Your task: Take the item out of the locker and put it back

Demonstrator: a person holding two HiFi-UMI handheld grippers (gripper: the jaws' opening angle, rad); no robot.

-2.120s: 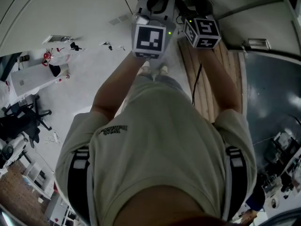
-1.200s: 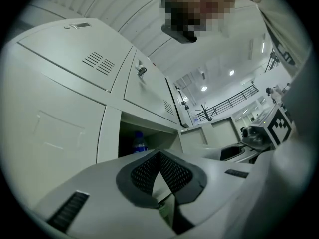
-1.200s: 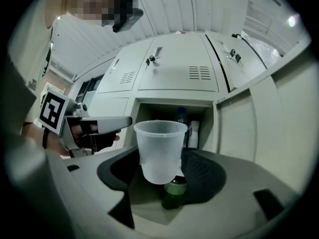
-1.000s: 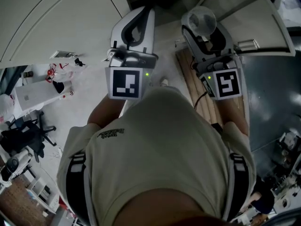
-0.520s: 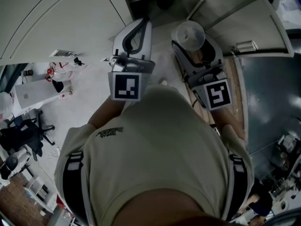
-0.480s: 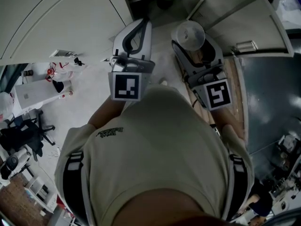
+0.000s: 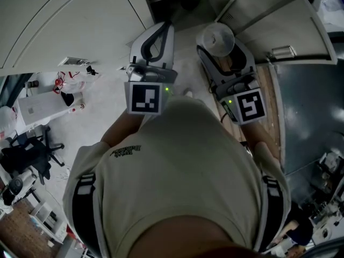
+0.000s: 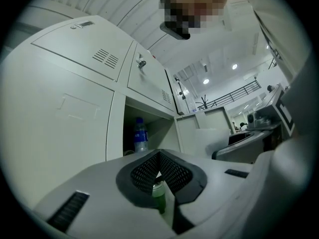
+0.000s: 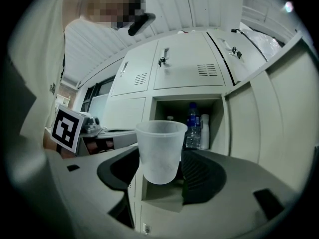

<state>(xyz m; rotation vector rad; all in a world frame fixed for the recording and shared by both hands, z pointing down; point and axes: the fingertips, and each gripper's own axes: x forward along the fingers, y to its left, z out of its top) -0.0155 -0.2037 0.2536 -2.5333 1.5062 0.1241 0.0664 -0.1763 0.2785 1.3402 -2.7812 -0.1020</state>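
A translucent plastic cup point(image 9: 159, 151) stands upright between the jaws of my right gripper point(image 9: 162, 171), which is shut on its lower half. In the head view the cup point(image 7: 215, 37) shows from above, held in front of the open locker compartment point(image 9: 172, 114). Inside the compartment stand a water bottle point(image 9: 193, 125) with a blue label and a white bottle point(image 9: 205, 131). My left gripper point(image 8: 159, 156) is shut with nothing in it, its pads meeting in a point. A green bottle point(image 8: 158, 195) shows behind them, and the water bottle point(image 8: 140, 135) above.
The locker door point(image 9: 259, 108) hangs open to the right of the compartment. Shut locker doors point(image 8: 79, 108) fill the left side. A wooden pallet point(image 7: 217, 106) lies on the floor by the person's feet. Office chairs point(image 7: 27, 149) stand far left.
Both grippers have come up from pointing at the floor to in front of the open locker. The cup stays in the right gripper. Over the last half second little moves.
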